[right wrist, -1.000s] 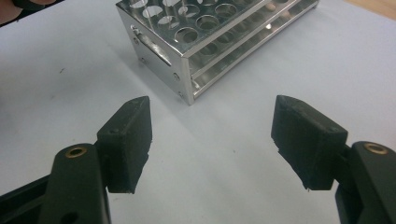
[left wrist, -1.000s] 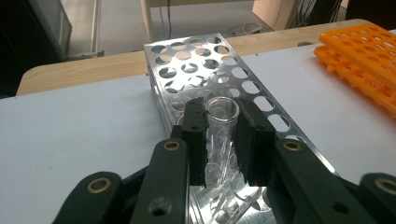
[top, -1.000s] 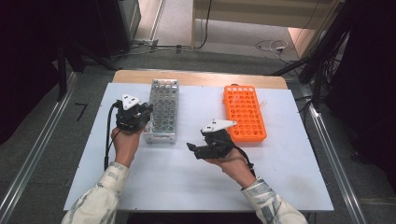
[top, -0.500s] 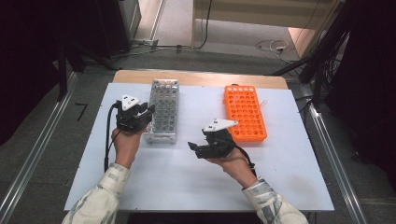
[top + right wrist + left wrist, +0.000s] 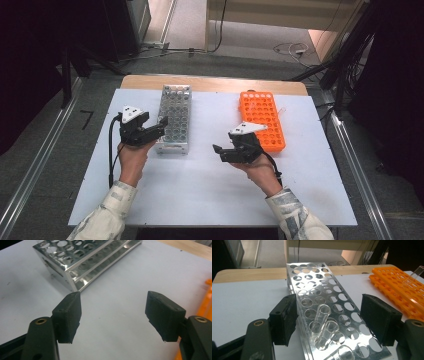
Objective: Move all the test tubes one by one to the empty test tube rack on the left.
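On the left, the left gripper (image 5: 159, 126) sits at the near end of the shiny perforated metal test-tube rack (image 5: 175, 116), which stands lengthwise on the white table top (image 5: 200, 185). Its jaws have just been opening and now stand spread to either side of a clear glass test tube (image 5: 322, 326) that leans in one of the near holes of the rack; the pads are off the glass, so the tube stands free in its hole. A second clear tube mouth (image 5: 344, 351) shows in the hole nearest the camera in the left gripper view.

Toward the middle, the right gripper (image 5: 219, 152) is held above bare table, pointing left toward the metal rack, well apart from it. Its jaws are spread wide with nothing between them; the right gripper view looks past them at white surface and the rack's corner.

Just beyond the right hand (image 5: 260, 170) lies the orange plastic test-tube rack (image 5: 261, 119), parallel to the metal one, with one clear tube (image 5: 417, 271) at its far side.
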### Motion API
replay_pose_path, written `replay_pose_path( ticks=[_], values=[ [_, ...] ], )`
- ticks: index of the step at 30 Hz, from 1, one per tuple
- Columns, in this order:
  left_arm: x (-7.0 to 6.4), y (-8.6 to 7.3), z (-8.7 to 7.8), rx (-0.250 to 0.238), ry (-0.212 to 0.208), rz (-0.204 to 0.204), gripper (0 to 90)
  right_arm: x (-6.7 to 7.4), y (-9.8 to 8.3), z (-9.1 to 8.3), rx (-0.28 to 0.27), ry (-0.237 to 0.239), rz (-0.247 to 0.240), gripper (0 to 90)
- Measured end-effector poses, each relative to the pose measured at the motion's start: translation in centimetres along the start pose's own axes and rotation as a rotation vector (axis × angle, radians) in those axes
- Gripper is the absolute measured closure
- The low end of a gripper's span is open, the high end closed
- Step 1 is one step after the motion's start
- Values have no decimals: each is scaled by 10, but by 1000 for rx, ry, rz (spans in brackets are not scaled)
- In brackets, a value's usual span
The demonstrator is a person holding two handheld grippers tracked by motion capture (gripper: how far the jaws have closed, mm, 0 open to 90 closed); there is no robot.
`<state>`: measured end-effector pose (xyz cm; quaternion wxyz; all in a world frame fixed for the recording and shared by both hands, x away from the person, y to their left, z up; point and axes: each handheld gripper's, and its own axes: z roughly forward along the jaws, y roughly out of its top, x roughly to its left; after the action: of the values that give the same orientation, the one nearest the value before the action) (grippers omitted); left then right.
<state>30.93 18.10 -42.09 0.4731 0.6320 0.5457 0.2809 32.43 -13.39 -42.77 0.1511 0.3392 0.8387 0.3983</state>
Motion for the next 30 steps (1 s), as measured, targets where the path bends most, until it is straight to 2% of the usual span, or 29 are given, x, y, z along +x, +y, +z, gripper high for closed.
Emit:
replay_pose_path(
  ticks=[7, 16, 30],
  values=[
    [-3, 2, -9, -16, -19, 1, 281, -22, -3, -10, -19, -45, 44, 278],
    [-5, 1, -12, -14, -28, -5, 269, -47, -10, -21, -17, -107, 88, 278],
    [-4, 1, -15, -24, -26, -10, 267, -95, -24, -42, -48, -245, 174, 286]
  ],
)
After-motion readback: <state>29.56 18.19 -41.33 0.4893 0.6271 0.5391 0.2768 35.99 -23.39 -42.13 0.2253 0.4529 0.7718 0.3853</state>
